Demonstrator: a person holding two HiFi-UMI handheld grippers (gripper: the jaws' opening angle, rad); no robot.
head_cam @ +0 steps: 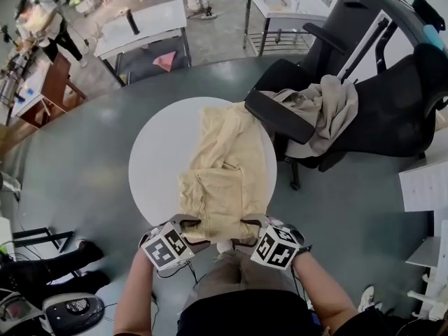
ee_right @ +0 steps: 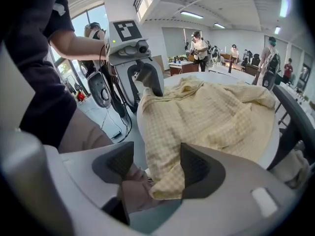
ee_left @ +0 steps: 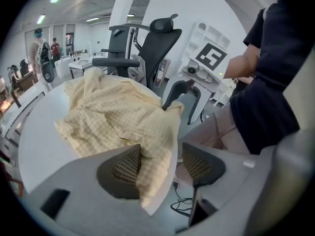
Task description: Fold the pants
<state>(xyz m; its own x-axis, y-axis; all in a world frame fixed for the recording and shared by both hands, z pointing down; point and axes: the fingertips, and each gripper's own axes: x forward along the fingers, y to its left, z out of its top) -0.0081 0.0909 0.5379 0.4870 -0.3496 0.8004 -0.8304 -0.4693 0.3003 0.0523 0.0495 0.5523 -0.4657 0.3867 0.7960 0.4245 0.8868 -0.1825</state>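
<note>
Yellow checked pants (head_cam: 224, 177), crumpled, on the round white worktop (head_cam: 155, 161); the near hem overhangs its edge. We hold the left gripper (ee_left: 161, 157) with its fingers (ee_left: 126, 167) spread wide: the hem hangs between them, against one finger and clear of the other. Our right gripper (ee_right: 152, 162) is likewise wide, with a cloth corner at one finger, unpinched. Beyond the fingers, a beige garment (head_cam: 329, 110) lies on a black chair (head_cam: 392, 103).

Pants (head_cam: 222, 180): pale yellow woven cloth, fine check, matt, crumpled.
Bench (head_cam: 157, 158): white top, smooth, low sheen.
Left hand-held gripper (ee_left: 160, 163), right hand-held gripper (ee_right: 157, 163): grey matt plastic bodies; dark pads (ee_left: 125, 167) with a ribbed grip texture.
Office chair (head_cam: 392, 114): black, matt.
Garment (head_cam: 329, 112) on the chair: beige cloth, soft, rumpled.
Floor (head_cam: 84, 166): grey, smooth.
</note>
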